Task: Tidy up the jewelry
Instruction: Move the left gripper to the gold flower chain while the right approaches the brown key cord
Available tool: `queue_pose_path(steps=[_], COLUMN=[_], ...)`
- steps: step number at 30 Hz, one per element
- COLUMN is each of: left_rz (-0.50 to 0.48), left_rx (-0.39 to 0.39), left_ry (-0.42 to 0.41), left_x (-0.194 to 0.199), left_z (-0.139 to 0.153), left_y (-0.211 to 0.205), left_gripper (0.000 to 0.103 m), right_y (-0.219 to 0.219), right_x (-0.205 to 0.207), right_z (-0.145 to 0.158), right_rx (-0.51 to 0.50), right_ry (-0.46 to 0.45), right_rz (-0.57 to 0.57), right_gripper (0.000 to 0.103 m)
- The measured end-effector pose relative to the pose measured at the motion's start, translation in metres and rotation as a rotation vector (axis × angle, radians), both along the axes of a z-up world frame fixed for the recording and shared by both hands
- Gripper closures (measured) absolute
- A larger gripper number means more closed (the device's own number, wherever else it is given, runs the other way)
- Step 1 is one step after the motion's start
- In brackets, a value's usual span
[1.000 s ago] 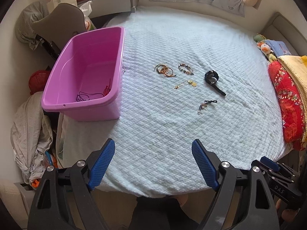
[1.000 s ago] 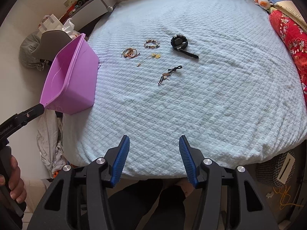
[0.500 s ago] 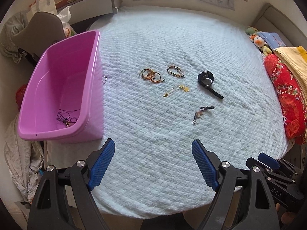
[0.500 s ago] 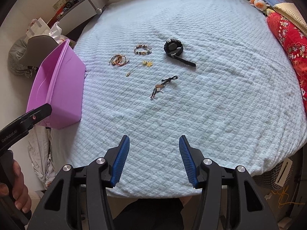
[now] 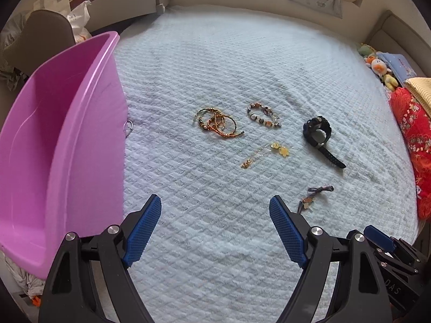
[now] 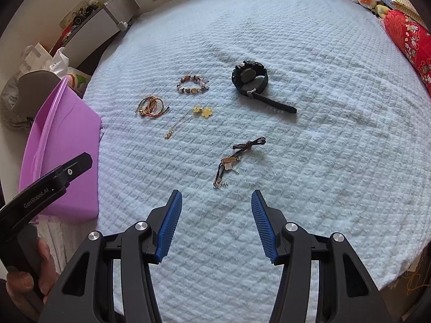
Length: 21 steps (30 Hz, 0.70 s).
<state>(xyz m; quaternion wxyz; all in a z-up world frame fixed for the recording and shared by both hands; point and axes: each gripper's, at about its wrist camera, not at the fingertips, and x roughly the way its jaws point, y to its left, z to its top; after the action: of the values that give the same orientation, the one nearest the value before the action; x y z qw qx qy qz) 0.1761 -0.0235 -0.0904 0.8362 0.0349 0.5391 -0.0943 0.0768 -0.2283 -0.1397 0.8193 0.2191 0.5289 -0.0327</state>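
Jewelry lies on a light blue bedspread (image 5: 215, 67). There is a tangle of orange bangles (image 5: 216, 121) (image 6: 150, 106), a beaded bracelet (image 5: 262, 115) (image 6: 192, 84), a gold chain with yellow flower charms (image 5: 269, 152) (image 6: 188, 119), a black watch (image 5: 319, 137) (image 6: 252, 80) and a dark cord bracelet (image 5: 313, 196) (image 6: 235, 156). A pink plastic tub (image 5: 56, 145) (image 6: 58, 156) stands at the left. My left gripper (image 5: 215, 226) is open and empty, near the tub's right wall. My right gripper (image 6: 215, 223) is open and empty, just short of the cord bracelet.
A red floral quilt (image 5: 414, 134) and plush toys (image 5: 377, 64) line the bed's right side. A grey shelf (image 5: 121, 2) with clutter, a chair back (image 5: 45, 35) and bags stand behind the tub. A small metal ring (image 5: 128, 127) lies by the tub wall.
Both grippers have moved forward over the bed toward the jewelry, which now looks larger. The tub has slid to the left edge of both views. Both grippers stay open.
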Motion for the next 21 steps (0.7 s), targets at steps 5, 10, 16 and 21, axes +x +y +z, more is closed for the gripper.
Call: queue_pose_path(steps=[5,10,16,21], left_rz=[0.029,0.009,-0.029,-0.039], left_rx=[-0.025,-0.039,-0.048,-0.048], left_ry=[-0.029,-0.045,-0.062,-0.069], left_x=[0.017,0.032,0.049,0.063], left_z=[-0.042,-0.076,-0.101,-0.113], left_y=[-0.007,-0.021,-0.035,-0.041], left_gripper=[0.022,0.022,0.022,0.022], right_y=[-0.001,0.000,0.001,0.003], right_x=[0.020,0.029,0.037,0.042], right_z=[-0.043,-0.066,-0.086,-0.093], right_rx=[-0.015,-0.040,-0.058,-0.076], right_ry=[-0.014,-0.042,-0.057,-0.067], right_rz=[0.010,0.012,0.000,-0.006], right_gripper=[0.051,0.051,0.051,0.051])
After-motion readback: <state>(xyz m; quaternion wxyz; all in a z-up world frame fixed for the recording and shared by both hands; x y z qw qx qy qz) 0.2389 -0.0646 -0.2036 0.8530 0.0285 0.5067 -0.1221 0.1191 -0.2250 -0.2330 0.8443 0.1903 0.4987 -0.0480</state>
